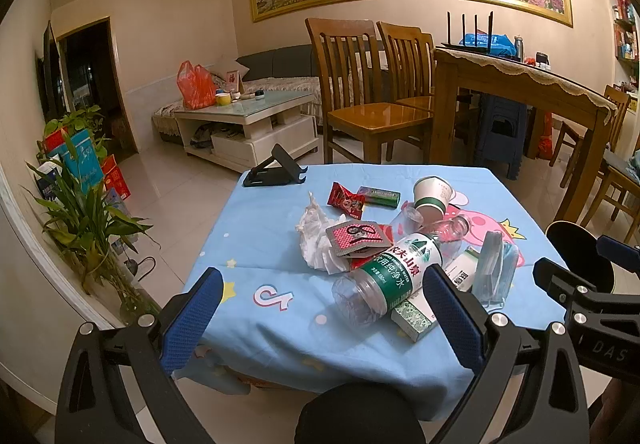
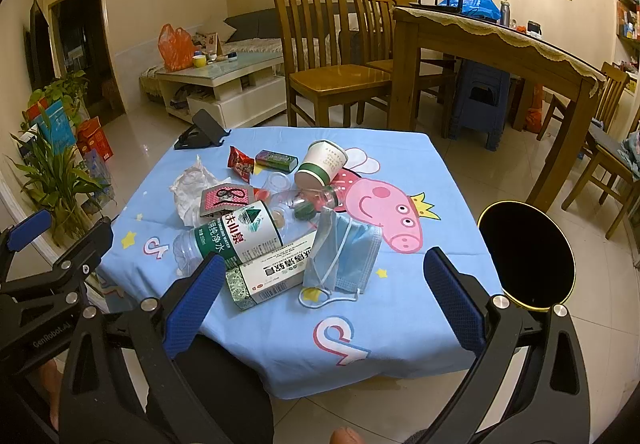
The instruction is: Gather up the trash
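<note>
We hold both grippers above the near edge of a small table covered in a blue cartoon tablecloth (image 2: 400, 147). The left gripper (image 1: 324, 308) is spread wide and grasps nothing; the right gripper (image 2: 324, 294) is likewise spread wide and empty. The trash lies in one loose heap at mid-table. A clear water bottle (image 2: 228, 236) with a green label lies on its side, resting partly on a green-and-white carton (image 2: 272, 274). A blue face mask (image 2: 344, 256) leans against the carton's right end. Behind these we note crumpled white tissue (image 2: 188, 187), a pink printed sachet (image 2: 224, 197), a red snack wrapper (image 2: 241, 163), a green gum pack (image 2: 277, 159) and a tipped paper cup (image 2: 322, 163). A black phone stand (image 2: 204, 133) sits at the far left corner. A black round bin (image 2: 526, 256) stands just right of the table.
</note>
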Available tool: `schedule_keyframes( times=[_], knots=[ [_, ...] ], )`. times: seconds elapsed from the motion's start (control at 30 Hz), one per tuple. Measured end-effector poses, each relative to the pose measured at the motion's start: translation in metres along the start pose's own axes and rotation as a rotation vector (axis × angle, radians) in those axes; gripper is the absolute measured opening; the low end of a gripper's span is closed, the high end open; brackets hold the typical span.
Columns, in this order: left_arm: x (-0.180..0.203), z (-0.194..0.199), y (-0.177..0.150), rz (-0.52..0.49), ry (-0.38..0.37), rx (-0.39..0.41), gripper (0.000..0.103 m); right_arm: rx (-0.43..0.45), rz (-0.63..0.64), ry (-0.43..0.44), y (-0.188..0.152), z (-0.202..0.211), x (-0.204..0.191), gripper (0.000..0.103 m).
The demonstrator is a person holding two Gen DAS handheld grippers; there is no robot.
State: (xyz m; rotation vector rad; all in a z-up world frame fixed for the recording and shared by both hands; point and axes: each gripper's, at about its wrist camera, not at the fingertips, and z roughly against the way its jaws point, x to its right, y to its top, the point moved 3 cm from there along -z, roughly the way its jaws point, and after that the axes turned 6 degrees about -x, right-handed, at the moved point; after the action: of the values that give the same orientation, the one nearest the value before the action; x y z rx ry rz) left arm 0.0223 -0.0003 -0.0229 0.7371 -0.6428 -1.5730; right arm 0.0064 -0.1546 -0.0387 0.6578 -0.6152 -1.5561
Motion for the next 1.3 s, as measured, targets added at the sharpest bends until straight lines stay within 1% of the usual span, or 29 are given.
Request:
schedule_keyframes(
  times=[0.27, 0.33, 0.37, 0.43, 0.5, 0.57, 0.63, 0.7, 0.8, 0.83, 0.87, 0.93, 1.0, 1.03, 1.07, 1.1, 1.13, 1.17, 1.2, 1.23, 1.3],
  knots=[
    [-0.004, -0.007, -0.005, 0.01, -0.007, -0.015, 0.097, -0.02, 0.013, -0.006, -0.004, -0.005, -0.004, 0.098],
    [-0.008, -0.011, -0.005, 0.016, 0.002, -0.023, 0.097, -0.028, 0.024, -0.008, -0.002, -0.009, -0.007, 0.098],
    [-0.011, -0.013, -0.006, 0.02, 0.009, -0.029, 0.097, -0.032, 0.028, 0.003, 0.0, -0.011, -0.008, 0.098],
    [-0.02, -0.024, -0.008, 0.033, 0.027, -0.05, 0.097, -0.043, 0.048, 0.051, 0.005, -0.019, -0.01, 0.098],
    [-0.034, -0.038, -0.013, 0.053, 0.048, -0.085, 0.097, -0.07, 0.091, 0.067, 0.012, -0.032, -0.014, 0.098],
    [-0.053, -0.056, -0.021, 0.085, 0.074, -0.129, 0.097, -0.118, 0.128, 0.088, 0.023, -0.049, -0.021, 0.098],
    [-0.072, -0.07, -0.028, 0.107, 0.105, -0.157, 0.097, -0.152, 0.164, 0.135, 0.034, -0.065, -0.034, 0.098],
    [-0.087, -0.08, -0.033, 0.126, 0.122, -0.181, 0.097, -0.191, 0.229, 0.172, 0.043, -0.082, -0.053, 0.098],
    [-0.103, -0.09, -0.038, 0.144, 0.137, -0.196, 0.097, -0.242, 0.301, 0.139, 0.048, -0.103, -0.08, 0.098],
    [-0.108, -0.094, -0.04, 0.149, 0.143, -0.201, 0.097, -0.272, 0.313, 0.116, 0.047, -0.112, -0.086, 0.098],
    [-0.112, -0.096, -0.042, 0.152, 0.143, -0.204, 0.097, -0.296, 0.31, 0.111, 0.045, -0.12, -0.091, 0.098],
    [-0.119, -0.104, -0.044, 0.162, 0.14, -0.222, 0.097, -0.299, 0.327, 0.12, 0.043, -0.129, -0.1, 0.097],
    [-0.124, -0.111, -0.044, 0.166, 0.136, -0.23, 0.097, -0.268, 0.449, 0.091, 0.043, -0.13, -0.113, 0.097],
    [-0.127, -0.113, -0.045, 0.164, 0.14, -0.23, 0.097, -0.255, 0.575, 0.098, 0.041, -0.128, -0.123, 0.097],
    [-0.128, -0.113, -0.045, 0.161, 0.144, -0.229, 0.097, -0.274, 0.701, 0.128, 0.037, -0.127, -0.131, 0.097],
    [-0.13, -0.115, -0.045, 0.162, 0.146, -0.227, 0.097, -0.289, 0.797, 0.14, 0.033, -0.126, -0.135, 0.098],
    [-0.133, -0.116, -0.045, 0.164, 0.147, -0.224, 0.097, -0.274, 0.955, 0.123, 0.027, -0.124, -0.141, 0.097],
    [-0.136, -0.119, -0.046, 0.169, 0.149, -0.223, 0.097, -0.262, 1.049, 0.098, 0.022, -0.125, -0.144, 0.097],
    [-0.138, -0.122, -0.047, 0.172, 0.151, -0.226, 0.097, -0.263, 1.095, 0.088, 0.02, -0.126, -0.146, 0.097],
    [-0.141, -0.127, -0.05, 0.179, 0.152, -0.238, 0.097, -0.284, 1.149, 0.098, 0.017, -0.129, -0.151, 0.097],
    [-0.142, -0.133, -0.053, 0.192, 0.145, -0.261, 0.097, -0.33, 1.225, 0.145, 0.01, -0.139, -0.164, 0.097]
  ],
)
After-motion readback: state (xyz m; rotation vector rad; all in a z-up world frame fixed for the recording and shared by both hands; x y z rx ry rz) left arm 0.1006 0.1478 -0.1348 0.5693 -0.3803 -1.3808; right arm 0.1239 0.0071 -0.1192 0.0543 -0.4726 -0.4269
